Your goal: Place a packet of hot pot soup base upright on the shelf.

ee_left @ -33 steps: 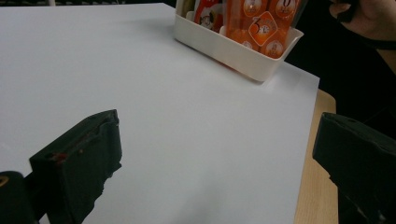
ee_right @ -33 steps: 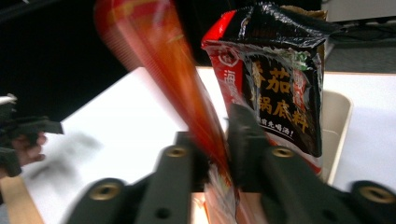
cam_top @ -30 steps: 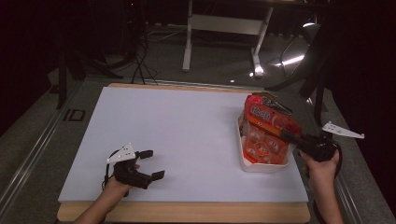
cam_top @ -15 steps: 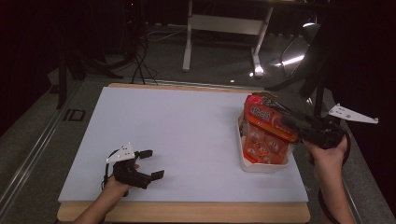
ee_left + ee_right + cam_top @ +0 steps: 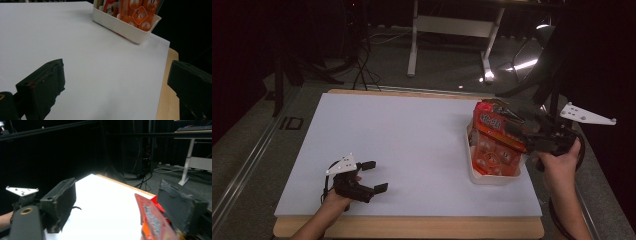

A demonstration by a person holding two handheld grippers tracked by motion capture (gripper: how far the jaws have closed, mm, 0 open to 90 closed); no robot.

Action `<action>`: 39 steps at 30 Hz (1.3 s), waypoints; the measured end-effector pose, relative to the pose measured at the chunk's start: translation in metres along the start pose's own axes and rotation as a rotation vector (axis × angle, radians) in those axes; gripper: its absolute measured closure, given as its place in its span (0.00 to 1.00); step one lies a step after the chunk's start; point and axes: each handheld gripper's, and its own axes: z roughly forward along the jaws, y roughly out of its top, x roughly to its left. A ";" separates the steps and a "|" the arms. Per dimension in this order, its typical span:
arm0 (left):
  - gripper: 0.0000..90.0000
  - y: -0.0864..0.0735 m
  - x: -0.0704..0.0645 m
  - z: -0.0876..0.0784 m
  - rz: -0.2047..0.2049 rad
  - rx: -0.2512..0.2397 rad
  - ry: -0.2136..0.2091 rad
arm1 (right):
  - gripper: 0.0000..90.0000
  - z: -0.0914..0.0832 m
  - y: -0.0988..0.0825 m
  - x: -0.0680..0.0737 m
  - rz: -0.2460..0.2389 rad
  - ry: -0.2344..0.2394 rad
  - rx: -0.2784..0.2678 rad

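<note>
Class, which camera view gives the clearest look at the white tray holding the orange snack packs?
The left gripper view: the white tray sits near, its wall and rim sharp. The high view shows it smaller, partly behind the red bag. The right gripper view catches the bag, not the tray.

The room is dark, its far side almost black. A white surface (image 5: 402, 145) lies on a pale wooden board whose edge (image 5: 412, 227) shows along the near side. Grey carpeted floor (image 5: 447, 65) spreads around it, with bright spots of light (image 5: 524, 64) on it at the right. Behind stands a white-legged desk frame (image 5: 452, 35), its feet on the floor. Black cables (image 5: 362, 70) trail down beside dark stand legs (image 5: 302, 75) at the left.
</note>
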 end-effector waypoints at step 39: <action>0.02 0.000 -0.001 -0.002 0.006 -0.006 -0.010 | 0.16 0.091 -0.099 0.061 -0.072 0.215 0.263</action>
